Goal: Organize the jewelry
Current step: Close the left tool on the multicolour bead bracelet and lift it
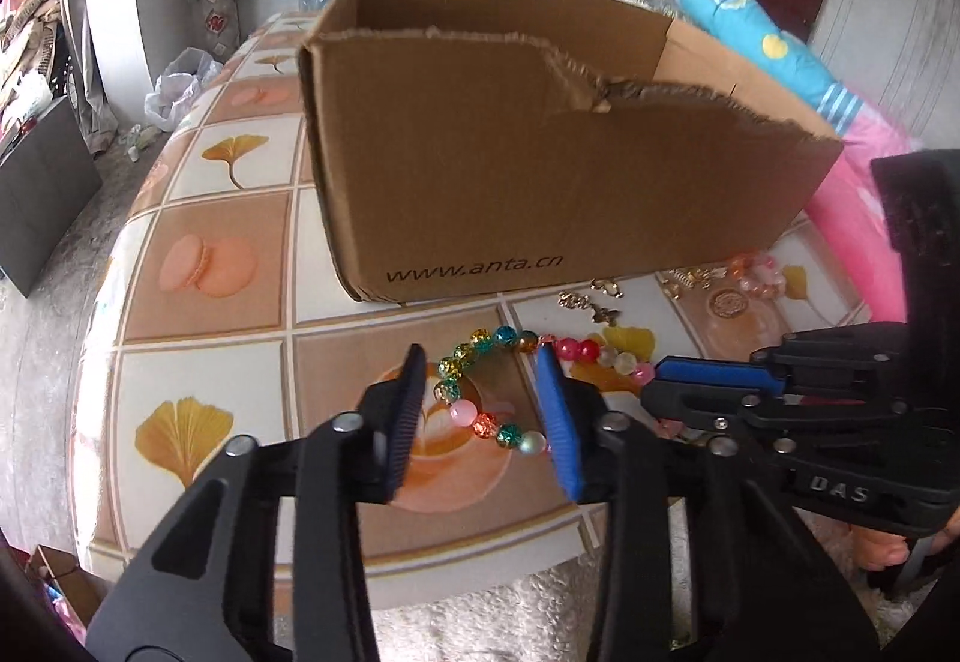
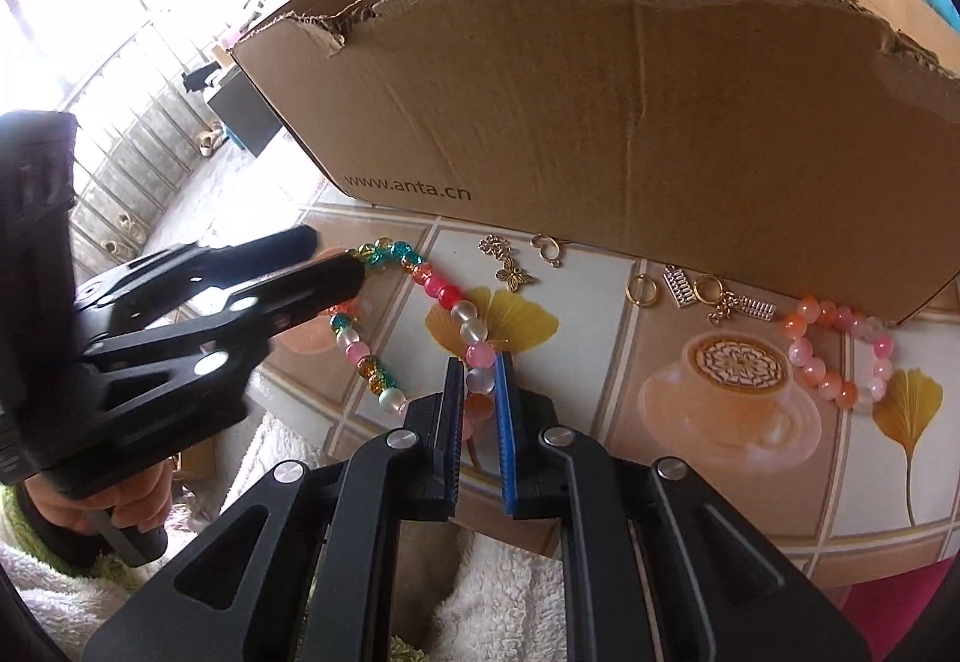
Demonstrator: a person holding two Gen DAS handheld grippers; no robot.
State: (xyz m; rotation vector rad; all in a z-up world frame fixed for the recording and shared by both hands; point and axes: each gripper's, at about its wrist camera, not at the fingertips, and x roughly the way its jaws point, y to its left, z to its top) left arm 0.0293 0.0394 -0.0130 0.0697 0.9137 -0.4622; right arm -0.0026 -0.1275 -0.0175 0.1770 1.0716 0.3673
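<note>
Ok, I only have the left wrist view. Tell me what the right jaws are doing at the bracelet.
Observer: The right gripper has its jaws shut on a pale bead of the bracelet, on the near side of the loop.
Operator: Good. Name the small metal bits by the box; they are a blur here.
Observer: Along the foot of the box lie a butterfly charm, a heart charm and a gold ring.
Operator: Describe the second bracelet. I see only part of it.
Observer: The second bracelet is a closed loop of orange and pink beads. It lies flat, clear of both grippers, with its far end at the box's corner.
</note>
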